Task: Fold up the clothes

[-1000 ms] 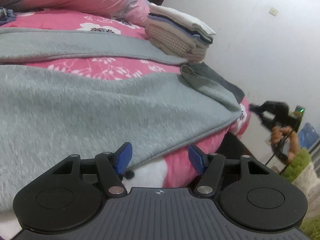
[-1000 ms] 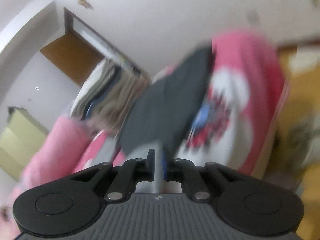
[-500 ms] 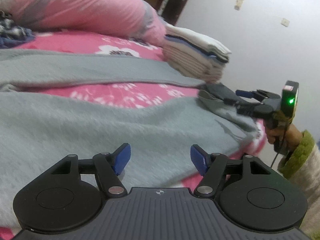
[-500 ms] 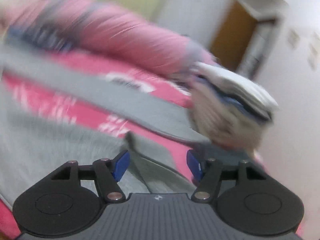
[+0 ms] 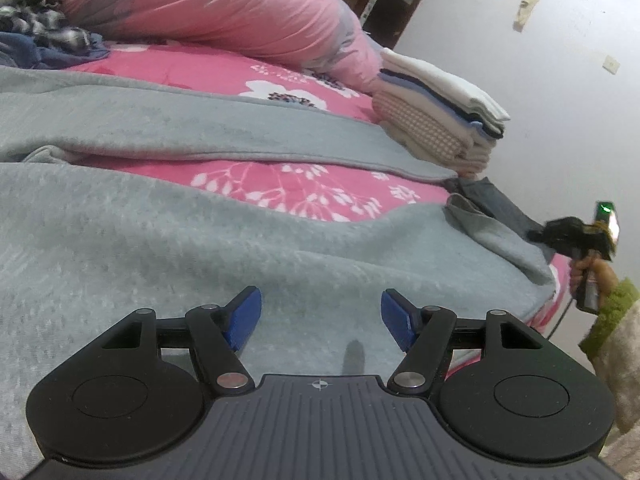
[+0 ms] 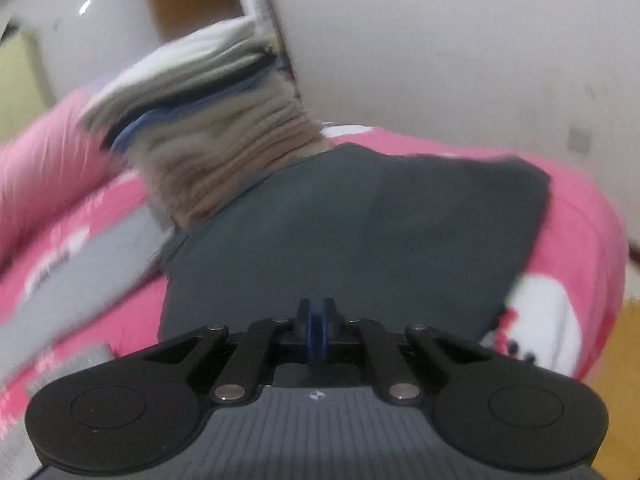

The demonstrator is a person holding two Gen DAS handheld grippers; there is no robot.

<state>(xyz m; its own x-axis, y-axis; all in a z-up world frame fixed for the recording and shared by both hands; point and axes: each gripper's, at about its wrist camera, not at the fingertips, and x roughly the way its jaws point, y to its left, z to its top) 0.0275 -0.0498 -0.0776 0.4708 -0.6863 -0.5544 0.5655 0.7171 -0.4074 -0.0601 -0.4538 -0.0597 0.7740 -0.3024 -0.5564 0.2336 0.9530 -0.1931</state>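
A grey fleece garment (image 5: 180, 240) lies spread over the pink floral bed (image 5: 224, 68); its folded corner (image 5: 492, 236) lies at the bed's right edge. My left gripper (image 5: 320, 316) is open and empty, just above the fleece near the front edge. In the left wrist view my right gripper (image 5: 560, 232) is at the bed's right edge, beside a dark grey cloth (image 5: 496, 200). In the right wrist view, which is blurred, my right gripper (image 6: 318, 328) has its blue pads together at the near edge of that dark grey cloth (image 6: 360, 232); whether cloth is pinched I cannot tell.
A stack of folded clothes (image 5: 436, 116) stands at the bed's far right, also in the right wrist view (image 6: 208, 120). A pink duvet (image 5: 208, 4) and a dark checked bundle (image 5: 40, 32) lie at the back. A white wall (image 5: 540, 60) is to the right.
My right gripper was open half a second ago and is now shut at the dark grey cloth. My left gripper has stayed open, moving further over the fleece.
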